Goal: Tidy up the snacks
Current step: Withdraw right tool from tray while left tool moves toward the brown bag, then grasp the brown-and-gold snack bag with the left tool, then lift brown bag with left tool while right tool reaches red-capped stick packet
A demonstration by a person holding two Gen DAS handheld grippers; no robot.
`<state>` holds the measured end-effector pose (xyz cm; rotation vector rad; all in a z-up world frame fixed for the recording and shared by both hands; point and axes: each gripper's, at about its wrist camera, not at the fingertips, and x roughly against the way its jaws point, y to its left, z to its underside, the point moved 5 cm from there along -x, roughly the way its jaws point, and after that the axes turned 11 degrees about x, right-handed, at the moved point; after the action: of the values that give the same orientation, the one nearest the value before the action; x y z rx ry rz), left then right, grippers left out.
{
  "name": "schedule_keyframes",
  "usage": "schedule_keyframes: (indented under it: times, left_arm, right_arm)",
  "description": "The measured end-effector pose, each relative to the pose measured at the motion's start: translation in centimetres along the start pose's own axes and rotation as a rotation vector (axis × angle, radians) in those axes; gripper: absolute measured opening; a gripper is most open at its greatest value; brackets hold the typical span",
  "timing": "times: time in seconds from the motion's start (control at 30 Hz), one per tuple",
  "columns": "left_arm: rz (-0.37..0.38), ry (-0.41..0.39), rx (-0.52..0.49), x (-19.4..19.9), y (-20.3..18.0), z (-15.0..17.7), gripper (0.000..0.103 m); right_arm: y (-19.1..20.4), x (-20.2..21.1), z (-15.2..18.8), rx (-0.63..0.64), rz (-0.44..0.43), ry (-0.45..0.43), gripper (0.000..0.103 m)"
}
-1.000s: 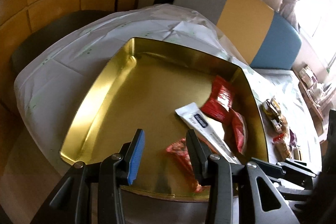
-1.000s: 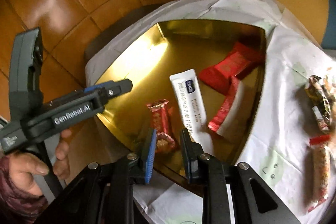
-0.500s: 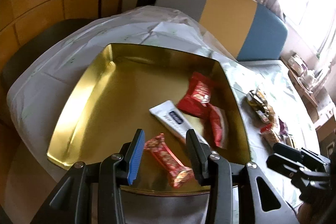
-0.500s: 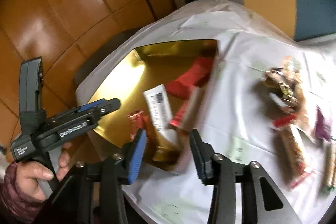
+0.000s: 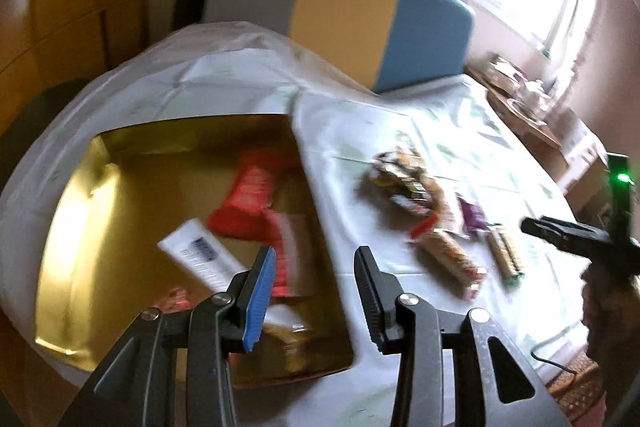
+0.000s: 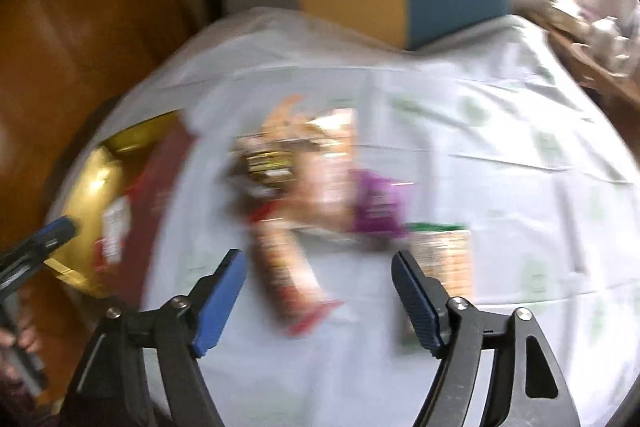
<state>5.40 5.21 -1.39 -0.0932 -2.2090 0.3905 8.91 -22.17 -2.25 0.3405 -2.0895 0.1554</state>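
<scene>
The gold tray (image 5: 80, 219) holds red packets (image 5: 248, 195) and a white bar (image 5: 196, 255). My left gripper (image 5: 316, 255) hovers over the tray's right wall, open by a narrow gap with nothing between its fingers. To the right, loose snacks (image 5: 408, 183) lie piled on the white tablecloth. My right gripper (image 6: 318, 259) hangs above that pile, its jaws opening wide. A long red-ended bar (image 6: 288, 279) lies below the gap, and no pad touches it. A purple packet (image 6: 376, 207) and a green-topped packet (image 6: 444, 259) lie nearby. Both views are blurred.
A chair back (image 5: 348, 15) in grey, yellow and blue stands behind the table. A wooden side table (image 5: 520, 99) with dishes sits at the far right under a bright window. Wood panelling lines the left side. A hand holds the other gripper (image 5: 560, 235).
Both views have swung right, from over the tray toward the snack pile on the cloth. The right jaws went from shut to wide apart. The left jaws kept their narrow gap.
</scene>
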Motion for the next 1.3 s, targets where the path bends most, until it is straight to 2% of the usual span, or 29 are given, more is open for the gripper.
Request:
schedule_keyframes:
  times: [0.1,0.2,0.27,0.3,0.4,0.63,0.73,0.87,1.1,1.17,1.3]
  left_arm:
    - [0.028,0.031,-0.037,-1.1,-2.5,-0.4,0.041]
    - [0.045,0.083,-0.055,-3.0,-4.5,-1.0,0.041]
    - [0.035,0.114,-0.065,-4.8,-5.8,-1.4,0.041]
    - [0.03,0.127,-0.065,-5.5,-6.2,-1.5,0.041]
    - [0.011,0.153,-0.058,-7.9,-7.3,-1.9,0.041]
    - [-0.01,0.228,0.029,-12.9,-9.0,-3.4,0.042]
    - [-0.015,0.266,0.076,-15.3,-9.7,-4.0,0.049]
    - [-0.043,0.263,0.063,-17.8,-10.9,-4.7,0.057]
    - [-0.129,0.272,0.043,-21.2,-11.2,-4.3,0.058]
    - [-0.127,0.265,0.043,-21.7,-11.2,-4.3,0.061]
    - [-0.119,0.218,-0.038,-21.6,-11.5,-3.8,0.061]
  right_arm:
    - [-4.4,-0.4,0.3,-0.062,0.062,0.0,0.077]
    - [-7.6,-0.8,1.4,-0.166,0.066,-0.016,0.077]
    - [-9.1,-1.3,1.9,-0.245,0.076,0.022,0.077]
    - [-9.5,-1.1,1.8,-0.256,0.082,0.011,0.077]
    - [-9.6,-0.9,1.4,-0.263,0.068,-0.008,0.077]
    - [-9.1,-0.6,1.0,-0.26,0.038,-0.033,0.078]
    - [-9.1,-0.3,1.0,-0.264,0.032,-0.044,0.079]
    - [-9.3,0.1,0.9,-0.275,0.032,-0.062,0.082]
    - [-9.8,0.5,0.8,-0.316,0.003,-0.078,0.083]
    - [-9.9,0.5,0.7,-0.318,0.001,-0.079,0.083]
    - [-10.0,0.3,0.8,-0.322,0.002,-0.07,0.083]
